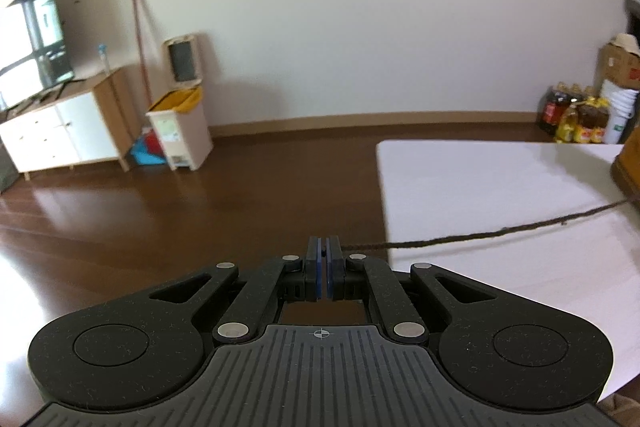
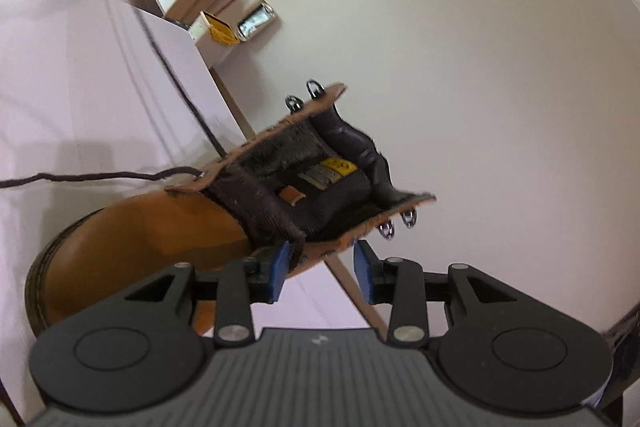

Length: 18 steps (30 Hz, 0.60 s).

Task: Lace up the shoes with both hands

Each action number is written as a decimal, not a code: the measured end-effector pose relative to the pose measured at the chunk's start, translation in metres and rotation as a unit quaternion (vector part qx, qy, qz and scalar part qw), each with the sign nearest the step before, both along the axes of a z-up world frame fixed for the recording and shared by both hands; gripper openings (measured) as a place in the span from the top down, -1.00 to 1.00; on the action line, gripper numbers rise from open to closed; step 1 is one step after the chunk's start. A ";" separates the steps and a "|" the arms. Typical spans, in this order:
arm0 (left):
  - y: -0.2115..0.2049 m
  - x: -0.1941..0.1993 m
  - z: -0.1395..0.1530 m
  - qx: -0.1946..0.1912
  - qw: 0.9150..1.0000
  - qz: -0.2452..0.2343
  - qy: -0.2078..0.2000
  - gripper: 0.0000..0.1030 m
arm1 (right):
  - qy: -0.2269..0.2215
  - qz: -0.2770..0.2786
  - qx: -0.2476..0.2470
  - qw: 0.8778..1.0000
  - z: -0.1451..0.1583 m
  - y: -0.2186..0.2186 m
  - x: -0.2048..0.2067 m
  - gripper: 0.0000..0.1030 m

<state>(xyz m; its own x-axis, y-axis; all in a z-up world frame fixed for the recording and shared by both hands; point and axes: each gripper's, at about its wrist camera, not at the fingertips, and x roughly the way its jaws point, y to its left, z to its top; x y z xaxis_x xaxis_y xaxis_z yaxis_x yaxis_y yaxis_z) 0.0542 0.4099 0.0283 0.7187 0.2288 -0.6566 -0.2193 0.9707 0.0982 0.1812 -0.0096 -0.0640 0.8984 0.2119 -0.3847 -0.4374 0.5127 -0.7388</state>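
Right wrist view shows the tan boot lying on the white table, its dark tongue spread wide between the two eyelet flaps. My right gripper sits just beside the near flap with its blue pads well apart, gripping nothing. A dark lace leaves an eyelet on the far flap and trails across the table; a second strand runs away toward the table's far edge. My left gripper has its pads pressed together on the lace, which stretches taut over the table toward the boot at the frame's edge. Beyond stand a bin and a cabinet.
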 end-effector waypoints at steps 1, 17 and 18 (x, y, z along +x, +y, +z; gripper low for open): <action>0.003 -0.005 -0.005 -0.003 1.000 0.003 0.007 0.96 | 0.005 0.000 0.001 1.000 0.000 -0.001 -0.001 0.26; 0.019 -0.049 -0.030 -0.005 0.999 0.023 0.038 0.95 | 0.037 -0.002 0.036 0.999 -0.005 0.001 -0.055 0.23; 0.022 -0.054 -0.030 -0.006 0.999 0.025 0.039 0.95 | 0.041 0.002 0.040 0.998 -0.006 0.004 -0.059 0.23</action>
<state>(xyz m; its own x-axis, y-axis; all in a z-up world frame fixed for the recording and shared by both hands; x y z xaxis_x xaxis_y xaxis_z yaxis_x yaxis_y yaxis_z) 0.0001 0.4317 -0.0017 0.6534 0.2558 -0.7125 -0.2606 0.9597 0.1055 0.1219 -0.0060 -0.0703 0.8637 0.2488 -0.4383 -0.4969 0.5661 -0.6578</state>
